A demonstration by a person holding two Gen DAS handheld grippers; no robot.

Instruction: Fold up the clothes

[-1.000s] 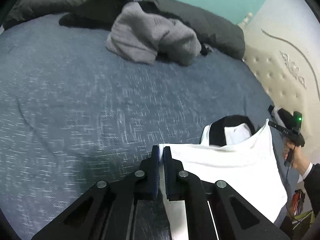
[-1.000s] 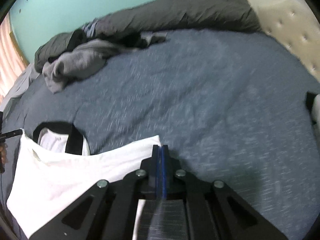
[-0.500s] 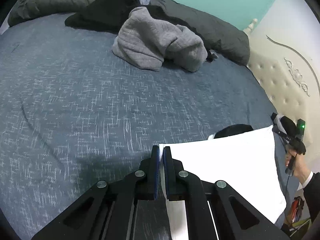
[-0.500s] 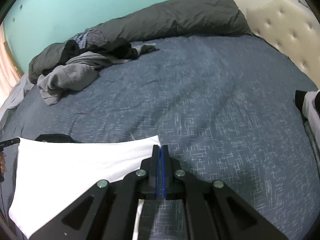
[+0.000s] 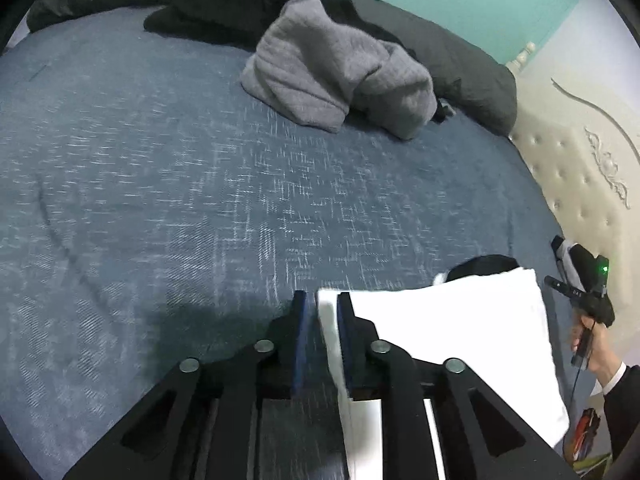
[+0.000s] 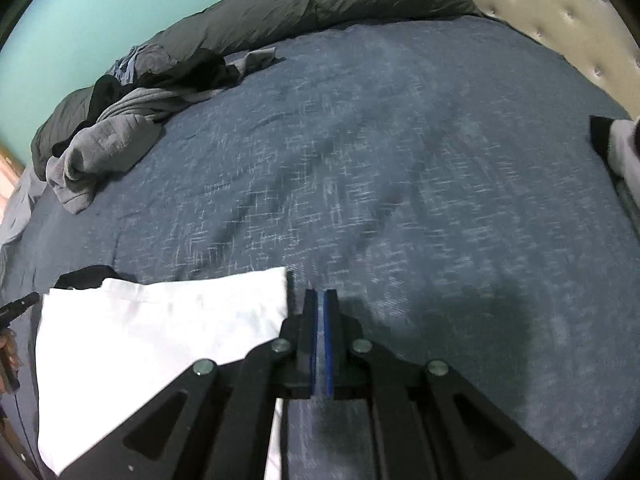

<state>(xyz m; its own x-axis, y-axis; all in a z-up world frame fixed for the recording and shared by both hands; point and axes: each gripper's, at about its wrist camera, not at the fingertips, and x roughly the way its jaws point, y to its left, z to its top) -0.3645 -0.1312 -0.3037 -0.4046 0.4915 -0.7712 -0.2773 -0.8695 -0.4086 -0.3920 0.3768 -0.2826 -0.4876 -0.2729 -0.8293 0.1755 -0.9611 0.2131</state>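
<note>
A white garment (image 5: 460,332) with black trim lies folded over on the blue bedspread (image 5: 200,200). My left gripper (image 5: 322,308) has its jaws slightly parted, with the garment's white corner lying between them. In the right wrist view the white garment (image 6: 152,336) lies just left of my right gripper (image 6: 320,304), whose jaws are together with nothing between them; the cloth's corner sits free beside it. The right gripper also shows in the left wrist view (image 5: 580,292), held in a hand.
A grey sweater (image 5: 336,72) and dark clothes (image 5: 224,12) are heaped at the far side, against a dark grey duvet (image 6: 320,0). A cream tufted headboard (image 5: 580,184) borders the bed. Another black-and-white garment (image 6: 616,148) lies at the right edge.
The white fold has come down over the black collar onto the bed. My left jaws have parted a little. The cloth's corner has left my right gripper and lies beside it.
</note>
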